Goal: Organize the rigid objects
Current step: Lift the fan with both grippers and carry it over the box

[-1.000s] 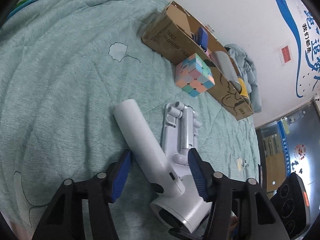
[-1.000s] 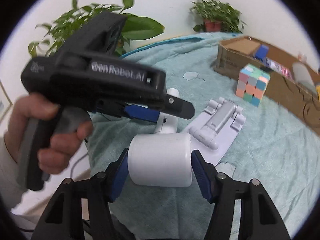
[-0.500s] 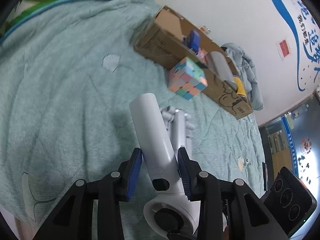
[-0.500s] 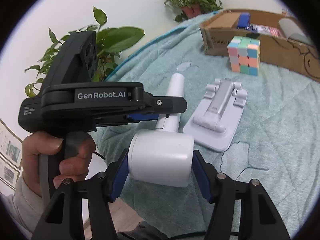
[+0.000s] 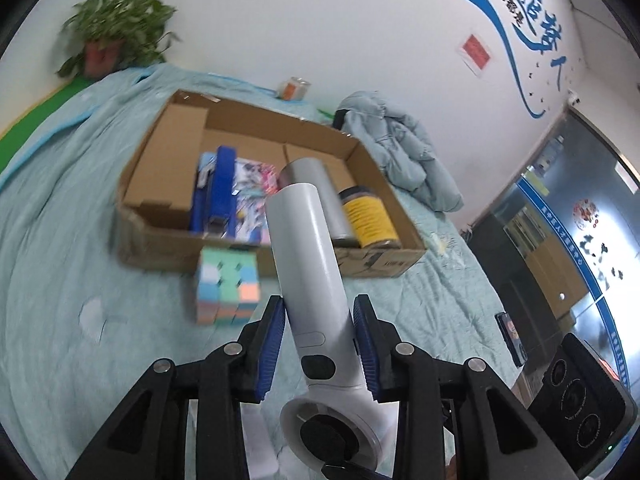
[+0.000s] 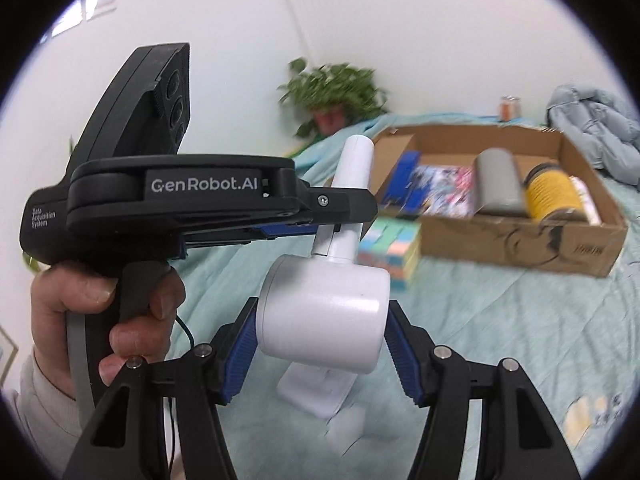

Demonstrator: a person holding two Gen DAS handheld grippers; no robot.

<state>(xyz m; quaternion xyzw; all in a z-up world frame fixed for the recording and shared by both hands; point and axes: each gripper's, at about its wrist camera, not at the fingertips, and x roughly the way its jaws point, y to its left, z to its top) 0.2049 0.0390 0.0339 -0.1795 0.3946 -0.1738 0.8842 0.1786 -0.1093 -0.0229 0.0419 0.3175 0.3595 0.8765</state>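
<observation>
Left wrist view showed the teal bedspread (image 5: 60, 280) and the cardboard box (image 5: 160, 216) ahead, already partly filled, with the white hair dryer (image 5: 316, 280) raised off the bed, its handle clenched in the left gripper (image 5: 319, 344) and its barrel clamped by the right gripper (image 6: 320, 354). To seat it well, both grippers probably needed to travel together, clearing the pastel cube (image 5: 228, 286) before lowering into the box's empty left end.
</observation>
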